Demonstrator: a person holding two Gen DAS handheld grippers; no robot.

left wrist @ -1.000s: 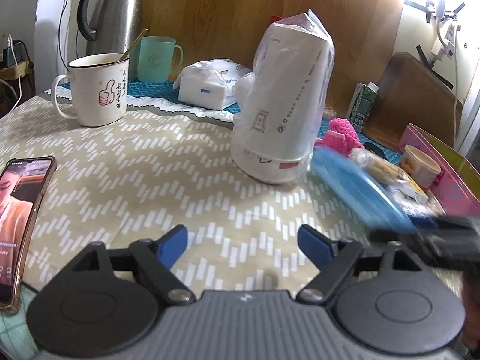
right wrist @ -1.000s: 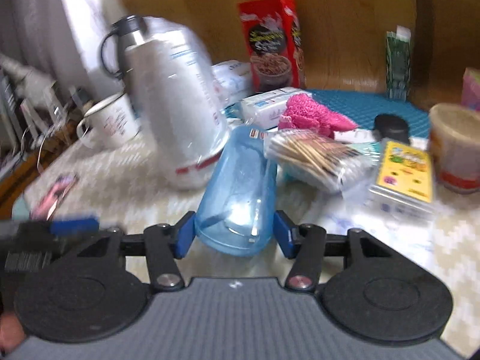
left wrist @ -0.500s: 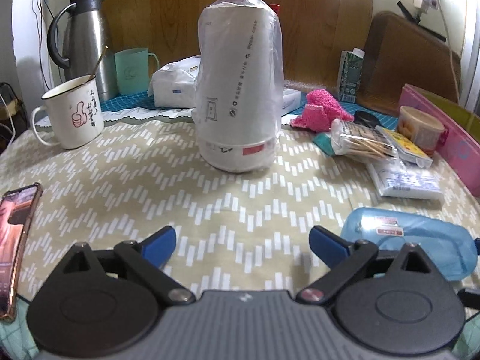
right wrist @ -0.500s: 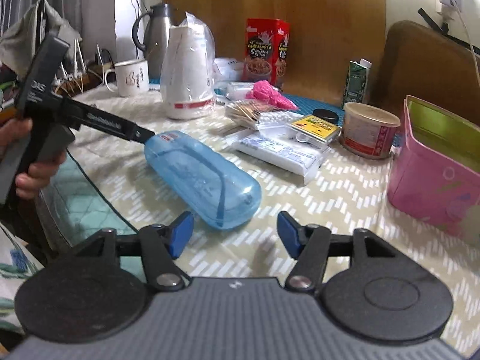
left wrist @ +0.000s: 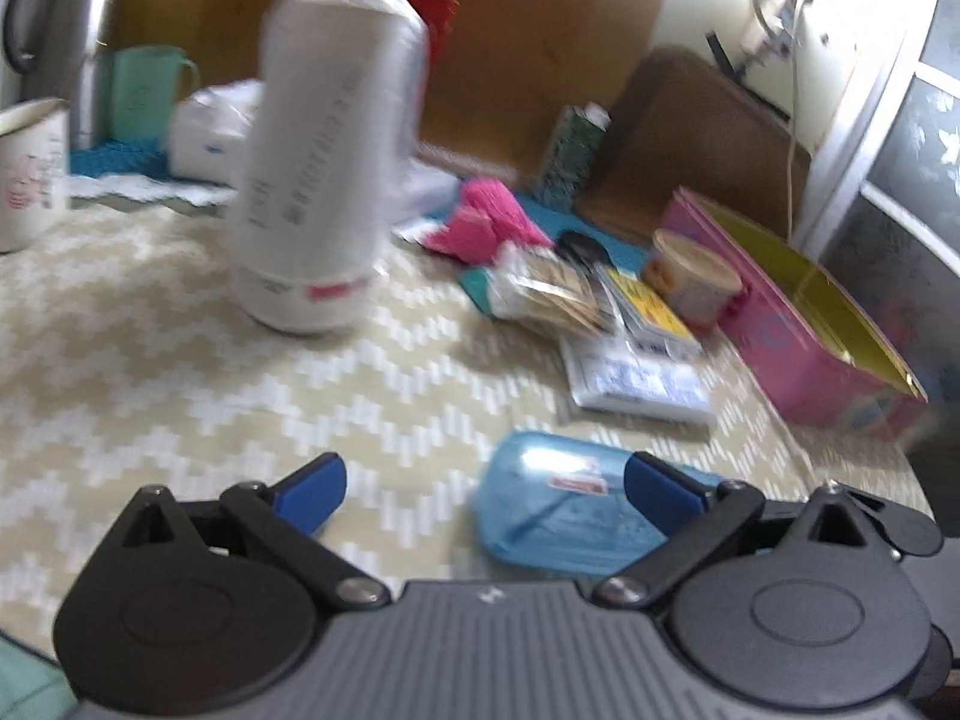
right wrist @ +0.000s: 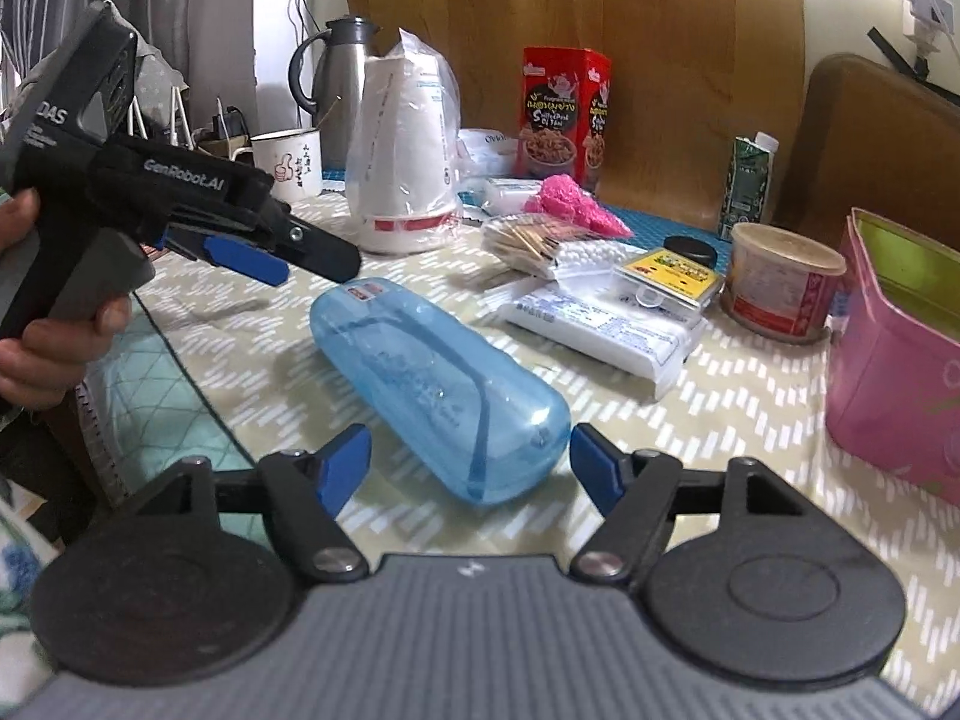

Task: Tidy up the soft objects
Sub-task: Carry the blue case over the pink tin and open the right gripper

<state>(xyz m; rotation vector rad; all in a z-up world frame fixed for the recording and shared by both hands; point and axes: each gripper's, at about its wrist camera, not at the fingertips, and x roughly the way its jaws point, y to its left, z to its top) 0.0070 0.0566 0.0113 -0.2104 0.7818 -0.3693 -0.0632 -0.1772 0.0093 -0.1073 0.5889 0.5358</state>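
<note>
A pink fluffy cloth [left wrist: 487, 217] lies at the back of the table; it also shows in the right wrist view [right wrist: 570, 204]. A clear blue plastic case [right wrist: 438, 384] lies on its side on the patterned tablecloth, just ahead of my open right gripper [right wrist: 471, 468], which is not touching it. My left gripper [left wrist: 486, 486] is open and empty above the cloth, its right finger over the blue case [left wrist: 558, 504]. The left gripper also shows in the right wrist view [right wrist: 282, 255], held in a hand.
A white kettle in a plastic bag [right wrist: 408, 180], a mug [right wrist: 288, 165], a flask [right wrist: 342, 90], a red snack box [right wrist: 564, 114], toothpick and cotton-swab packs [right wrist: 552, 243], a tissue pack [right wrist: 600, 330], a tub [right wrist: 780, 282] and a pink open box [right wrist: 900, 348] crowd the table.
My right gripper set the blue case down, let go and drew back. My left gripper has swung to the right, toward the case; its view is blurred.
</note>
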